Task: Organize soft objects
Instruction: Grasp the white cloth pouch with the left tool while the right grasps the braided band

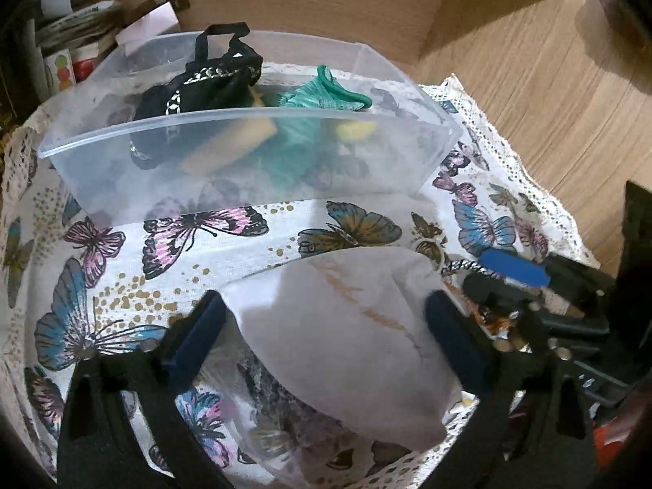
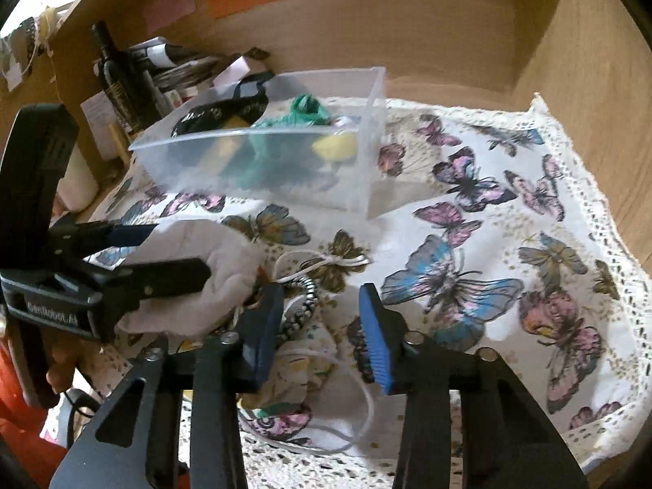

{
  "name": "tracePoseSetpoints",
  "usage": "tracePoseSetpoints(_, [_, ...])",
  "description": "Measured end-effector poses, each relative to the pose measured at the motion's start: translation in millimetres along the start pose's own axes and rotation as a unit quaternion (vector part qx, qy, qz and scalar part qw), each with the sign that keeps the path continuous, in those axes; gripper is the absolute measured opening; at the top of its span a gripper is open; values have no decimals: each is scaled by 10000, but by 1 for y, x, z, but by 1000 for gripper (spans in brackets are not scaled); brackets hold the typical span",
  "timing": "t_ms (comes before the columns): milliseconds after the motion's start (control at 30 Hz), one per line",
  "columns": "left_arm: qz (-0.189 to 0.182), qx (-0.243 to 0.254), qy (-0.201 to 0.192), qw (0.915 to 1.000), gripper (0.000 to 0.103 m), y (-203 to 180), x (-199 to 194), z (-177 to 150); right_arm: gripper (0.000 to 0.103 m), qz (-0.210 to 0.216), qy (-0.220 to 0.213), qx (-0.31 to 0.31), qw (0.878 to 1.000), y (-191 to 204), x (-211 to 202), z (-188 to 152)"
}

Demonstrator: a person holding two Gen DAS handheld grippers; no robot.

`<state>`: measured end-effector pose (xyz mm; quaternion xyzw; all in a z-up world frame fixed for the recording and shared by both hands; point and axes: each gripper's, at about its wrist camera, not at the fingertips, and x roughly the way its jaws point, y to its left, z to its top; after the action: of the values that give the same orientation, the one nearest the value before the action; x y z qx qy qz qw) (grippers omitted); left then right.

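Observation:
A white drawstring pouch (image 1: 342,326) lies on the butterfly cloth (image 1: 122,252). My left gripper (image 1: 326,326) has its jaws either side of the pouch, touching it; it also shows in the right wrist view (image 2: 163,252) around the pouch (image 2: 191,281). My right gripper (image 2: 322,326) is open over a black-and-white cord (image 2: 303,301) and white string (image 2: 338,261) at the pouch's mouth. A clear plastic bin (image 1: 244,155) behind holds a black bag (image 1: 203,85), a green knit item (image 1: 322,95) and yellow pieces (image 2: 334,146).
Wooden desk walls (image 2: 448,28) stand behind and to the right. A dark bottle (image 2: 118,81), papers and jars crowd the back left. The cloth's lace edge (image 2: 603,212) runs along the right. A person's fingers (image 2: 61,371) hold the left gripper.

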<state>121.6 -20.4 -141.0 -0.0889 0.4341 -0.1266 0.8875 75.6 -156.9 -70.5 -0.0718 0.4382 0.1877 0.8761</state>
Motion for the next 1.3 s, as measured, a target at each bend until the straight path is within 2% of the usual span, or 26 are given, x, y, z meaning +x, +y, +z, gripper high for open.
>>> tracePoseSetpoints(100, [-145,-1,33,9999,69,2,-1,0,16,66,84,-11,9999,3,7,-1])
tracePoseSetpoints(133, [-98,3,-20,9999,66,1,-2,-1,15,20,56,-69,10000,3,9,-1])
tracePoseSetpoints(200, [-146,96,-62,9998,46,0,-4,-2,13,-27,-24,-41,10000,4,9,-1])
tracePoseSetpoints(267, [-195,168,-86,9996,36,-2,-6,-2,10,-30,-104,-36,9999,4,6,0])
tracePoseSetpoints(300, [-152,212,-155,9995,24,-3,-9,-2,10,-49,-163,-23,9999,4,4,1])
tracePoseSetpoints(367, [56,395,-295,9988,17,-8,-14,-3,8,-87,-210,-54,9997,5,1,3])
tracePoseSetpoints(533, [335,522,-671,9958,14,-9,-33,0,8,-291,-406,-109,9987,5,-9,8])
tracePoseSetpoints(767, [568,385,-1186,9906,12,5,-64,12,7,-459,-784,-190,9957,7,-30,23])
tracePoseSetpoints(1100, [839,326,-1991,9758,12,12,-110,35,6,-622,-1442,-345,9870,17,-54,54])
tracePoseSetpoints(1300, [983,324,-2408,9650,12,15,-128,59,6,-710,-1449,-270,9865,10,-54,61])
